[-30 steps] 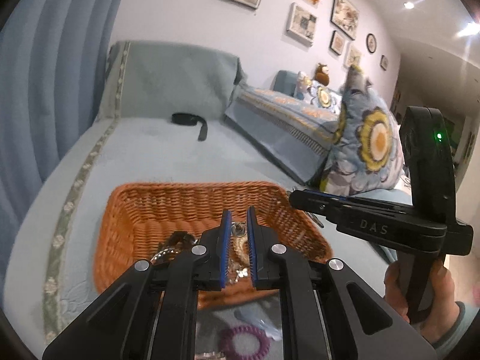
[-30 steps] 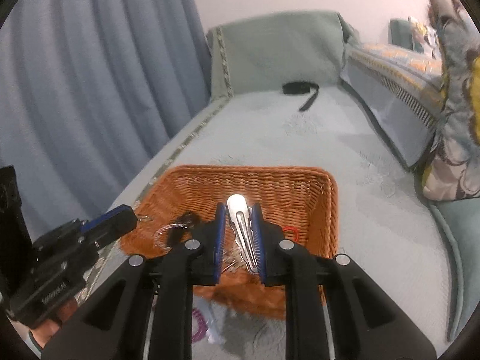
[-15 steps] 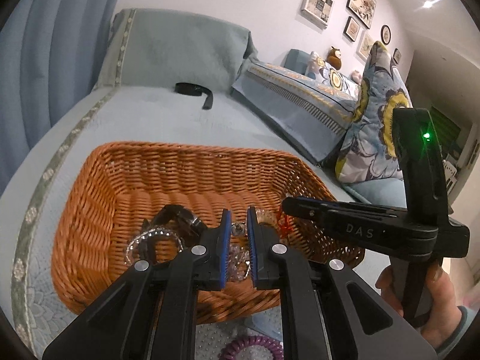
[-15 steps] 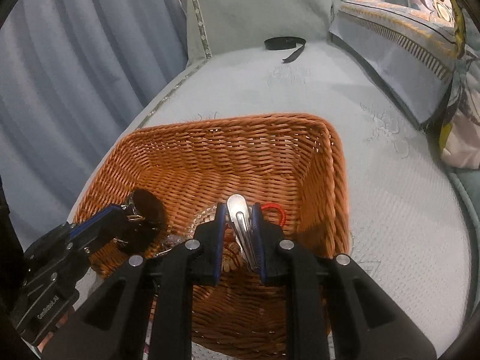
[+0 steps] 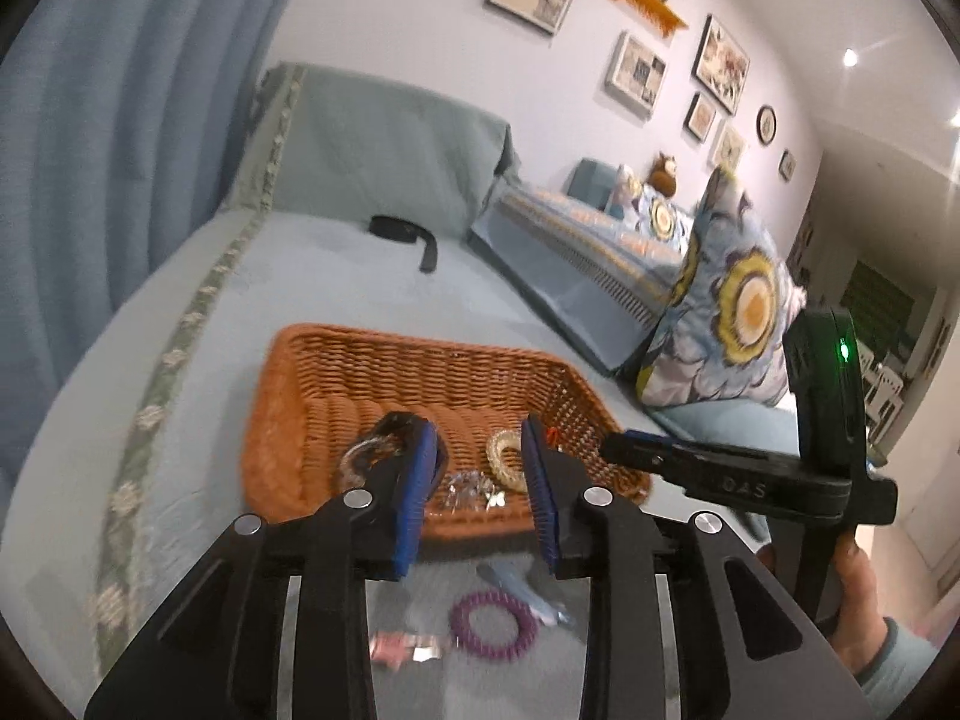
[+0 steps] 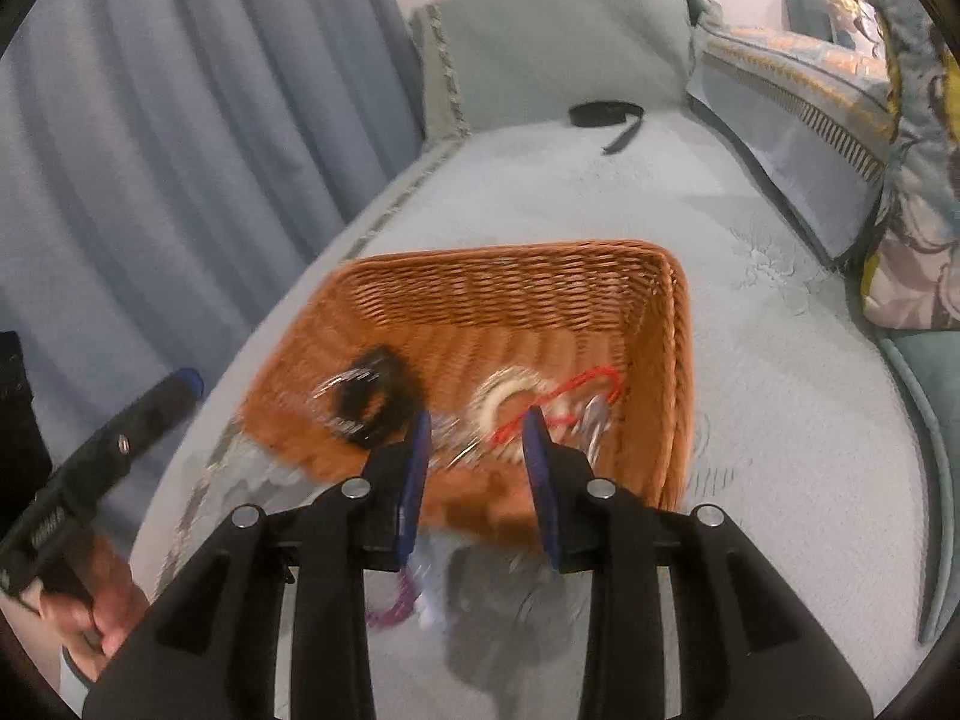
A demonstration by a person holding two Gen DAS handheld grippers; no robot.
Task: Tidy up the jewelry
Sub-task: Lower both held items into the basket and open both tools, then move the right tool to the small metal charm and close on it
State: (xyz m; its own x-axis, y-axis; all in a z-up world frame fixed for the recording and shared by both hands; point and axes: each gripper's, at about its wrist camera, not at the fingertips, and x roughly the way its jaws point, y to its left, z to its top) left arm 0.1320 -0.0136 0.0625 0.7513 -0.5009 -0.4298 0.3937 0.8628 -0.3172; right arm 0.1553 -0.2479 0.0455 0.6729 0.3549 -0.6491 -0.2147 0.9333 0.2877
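An orange wicker basket [image 5: 336, 372] [image 6: 510, 276] sits on the pale bedspread. It holds a black ring [image 6: 366, 402], a cream ring [image 5: 507, 459] [image 6: 501, 405], a red cord [image 6: 558, 387], a silver hair clip [image 6: 594, 420] and small shiny pieces [image 5: 471, 486]. My left gripper [image 5: 474, 450] is open and empty above the basket's near edge. My right gripper [image 6: 474, 426] is open and empty above the basket's near side; its body also shows at the right of the left wrist view [image 5: 720, 474]. A purple coil hair tie [image 5: 493, 625] and a pink clip [image 5: 399, 648] lie on the bedspread in front of the basket.
A black strap [image 5: 408, 234] [image 6: 606, 117] lies far back on the bedspread. Flowered cushions [image 5: 732, 312] and a folded quilt [image 5: 600, 258] stand to the right. A blue curtain [image 5: 120, 120] hangs on the left.
Both grippers have opened and pulled back from the basket. The silver hair clip left the right gripper and the small shiny piece left the left gripper; both lie in the basket.
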